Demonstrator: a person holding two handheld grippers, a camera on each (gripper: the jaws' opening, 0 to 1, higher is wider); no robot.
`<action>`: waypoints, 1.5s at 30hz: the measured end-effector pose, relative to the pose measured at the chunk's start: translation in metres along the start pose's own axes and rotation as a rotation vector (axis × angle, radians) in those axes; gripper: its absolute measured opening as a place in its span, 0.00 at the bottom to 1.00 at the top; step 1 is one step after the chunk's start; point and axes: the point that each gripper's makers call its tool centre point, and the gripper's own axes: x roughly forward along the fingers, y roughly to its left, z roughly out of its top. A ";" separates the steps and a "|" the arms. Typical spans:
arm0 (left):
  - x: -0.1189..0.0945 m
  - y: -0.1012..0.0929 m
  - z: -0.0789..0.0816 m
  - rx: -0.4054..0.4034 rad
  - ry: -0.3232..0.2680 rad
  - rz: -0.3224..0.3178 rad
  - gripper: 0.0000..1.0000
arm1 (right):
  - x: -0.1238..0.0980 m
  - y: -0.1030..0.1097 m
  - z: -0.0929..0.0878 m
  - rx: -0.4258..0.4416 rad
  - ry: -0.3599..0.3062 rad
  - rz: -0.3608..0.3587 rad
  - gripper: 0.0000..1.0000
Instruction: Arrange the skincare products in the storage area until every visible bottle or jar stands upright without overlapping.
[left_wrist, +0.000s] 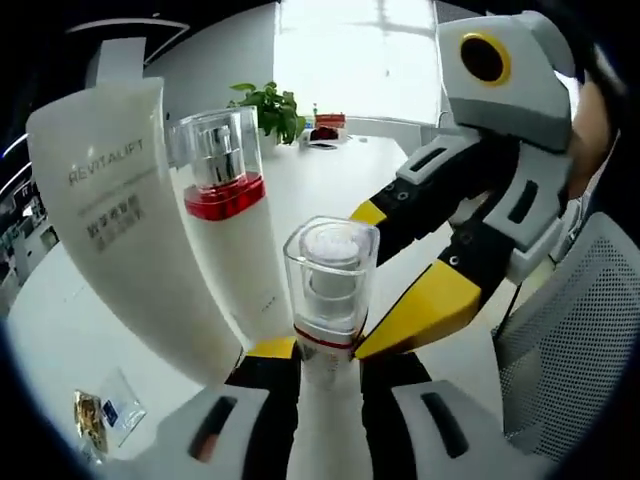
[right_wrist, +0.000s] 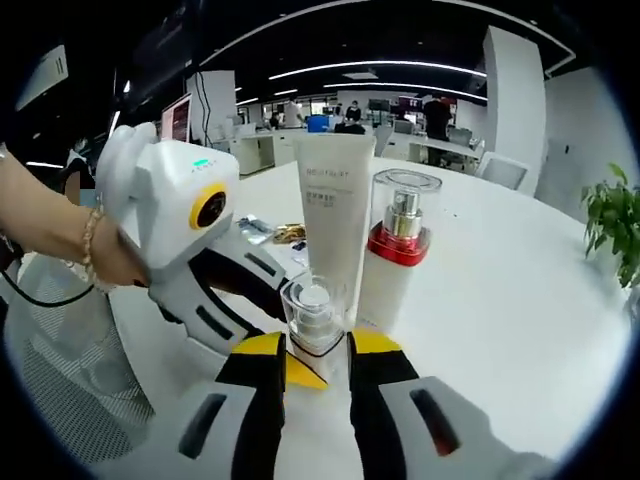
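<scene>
Both my pairs of jaws meet on the same thing: the small white bottle with a clear square cap (left_wrist: 330, 285), standing upright on the white tabletop (left_wrist: 330, 170). My left gripper (left_wrist: 318, 352) has its yellow-tipped jaws close on either side of the bottle's base, seemingly pinching it, though I cannot tell whether the pads truly bear on it. My right gripper (right_wrist: 318, 352) comes at the same bottle (right_wrist: 314, 312) from the opposite side, its jaws flanking the base just as closely; again I cannot tell whether they press or merely bracket it. I judge the double hold is there to steady the little bottle while it is set square beside its neighbours. Just behind it stands the taller white pump bottle with a red collar and clear cap (left_wrist: 225, 215), upright, and beside that the large white squeeze tube printed REVITALIFT (left_wrist: 115, 210), standing on its cap end; the three sit close, perhaps touching. Farther off lie small foil sachets (right_wrist: 278, 233) flat on the tabletop, a green potted plant (left_wrist: 268, 108) near the far edge, and a grey mesh chair (left_wrist: 575, 330) at the side. With all three containers upright and none overlapping, the arrangement looks nearly finished; letting go without nudging the small bottle is the delicate part.
</scene>
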 end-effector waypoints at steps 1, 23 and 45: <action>0.002 0.002 0.000 0.001 0.000 -0.001 0.21 | 0.000 -0.003 0.000 0.006 -0.002 -0.005 0.24; 0.011 0.004 -0.009 0.011 0.055 -0.023 0.20 | 0.007 -0.012 0.006 0.004 -0.002 -0.028 0.23; -0.004 0.001 -0.009 -0.021 0.062 -0.015 0.30 | -0.001 -0.009 0.004 0.001 0.006 -0.044 0.34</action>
